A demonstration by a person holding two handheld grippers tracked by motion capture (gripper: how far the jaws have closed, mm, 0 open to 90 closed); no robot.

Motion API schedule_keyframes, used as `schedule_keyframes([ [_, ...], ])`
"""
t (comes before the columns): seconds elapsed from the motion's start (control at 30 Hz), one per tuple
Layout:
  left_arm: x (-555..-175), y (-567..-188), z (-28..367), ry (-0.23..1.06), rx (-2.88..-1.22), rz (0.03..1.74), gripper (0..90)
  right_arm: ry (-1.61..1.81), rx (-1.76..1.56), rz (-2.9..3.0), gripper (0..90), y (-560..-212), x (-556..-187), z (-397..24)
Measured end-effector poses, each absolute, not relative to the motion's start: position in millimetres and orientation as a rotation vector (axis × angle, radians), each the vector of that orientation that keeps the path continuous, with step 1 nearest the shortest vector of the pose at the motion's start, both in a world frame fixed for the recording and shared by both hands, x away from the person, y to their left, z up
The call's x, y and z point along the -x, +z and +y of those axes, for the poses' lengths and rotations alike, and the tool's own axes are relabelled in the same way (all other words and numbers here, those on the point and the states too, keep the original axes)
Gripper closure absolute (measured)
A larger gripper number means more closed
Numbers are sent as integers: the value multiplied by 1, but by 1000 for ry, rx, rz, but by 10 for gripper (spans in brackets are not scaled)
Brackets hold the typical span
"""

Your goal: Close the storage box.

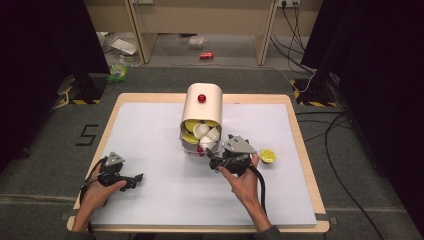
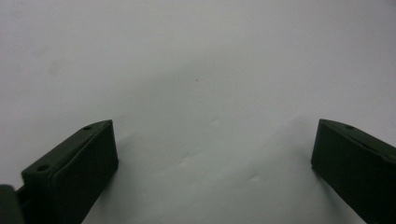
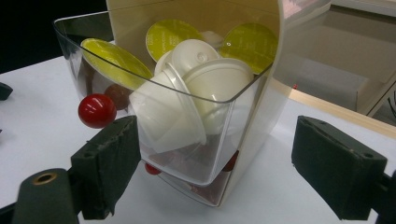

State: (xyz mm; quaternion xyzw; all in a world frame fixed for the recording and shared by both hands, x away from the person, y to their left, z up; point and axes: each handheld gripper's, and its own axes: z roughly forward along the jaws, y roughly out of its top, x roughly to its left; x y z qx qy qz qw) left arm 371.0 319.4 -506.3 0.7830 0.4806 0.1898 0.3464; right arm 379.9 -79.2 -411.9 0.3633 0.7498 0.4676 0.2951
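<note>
capsule dispenser mid-worktop, its clear drawer pulled out toward the right gripper.
the drawer is packed with white and yellow-lidded capsules; the right gripper sits just in front, jaws wide apart and holding nothing, likely placed to reach in. one yellow capsule lies beside it on the worktop. the left gripper rests well apart, jaws spread over bare worktop, holding nothing.
</note>
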Motion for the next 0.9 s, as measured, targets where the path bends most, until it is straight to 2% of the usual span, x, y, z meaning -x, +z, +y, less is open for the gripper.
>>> schedule_keyframes([
  [0.9, -371, -506, 319, 492, -2030, 1248, 0, 1245, -999, 1963, 163, -417, -399, -78],
])
